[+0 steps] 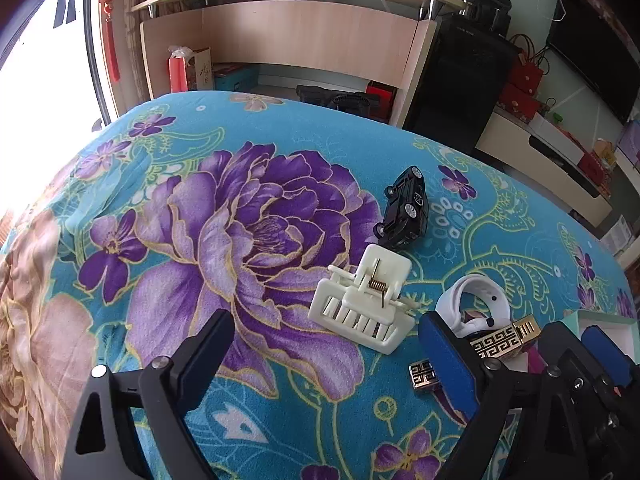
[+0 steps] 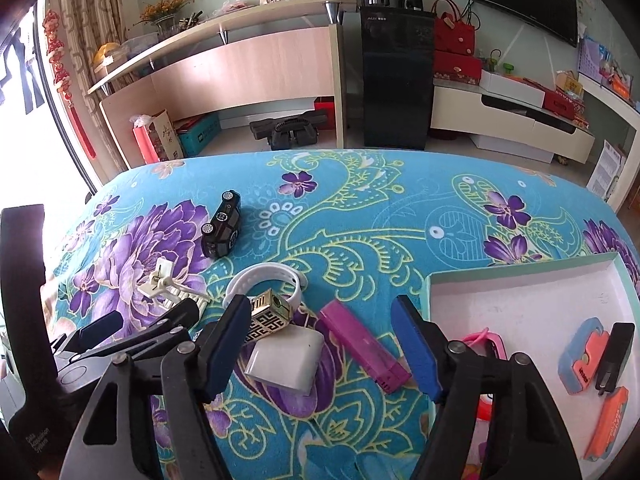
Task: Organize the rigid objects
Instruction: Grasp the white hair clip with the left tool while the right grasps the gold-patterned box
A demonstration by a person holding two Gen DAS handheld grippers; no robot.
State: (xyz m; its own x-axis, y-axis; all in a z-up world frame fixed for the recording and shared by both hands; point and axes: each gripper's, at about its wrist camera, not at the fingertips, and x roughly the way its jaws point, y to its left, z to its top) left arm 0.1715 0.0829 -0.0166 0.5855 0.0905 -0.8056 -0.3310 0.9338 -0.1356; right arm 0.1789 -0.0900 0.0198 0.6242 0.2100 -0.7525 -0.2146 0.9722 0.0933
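On the floral blue cloth lie a black toy car [image 1: 404, 210] [image 2: 222, 230], a white hair claw clip [image 1: 366, 300] [image 2: 162, 280], a white wristband [image 1: 472, 300] [image 2: 264, 280], a gold patterned lighter [image 1: 506, 338] [image 2: 268, 314], a pink lighter [image 2: 364, 346] and a translucent white block [image 2: 286, 360]. My left gripper [image 1: 324, 344] is open and empty, just in front of the clip. My right gripper [image 2: 320, 344] is open and empty, its jaws either side of the pink lighter and the white block. A white shallow box [image 2: 520, 280] at right holds orange-blue items [image 2: 580, 354].
A small patterned metal cap [image 1: 424, 376] lies near my left gripper's right finger. The right gripper's body shows at the left wrist view's right edge [image 1: 580, 392]. A pink object [image 2: 484, 340] sits in the box behind the right finger. Shelves and a black dispenser stand beyond the table.
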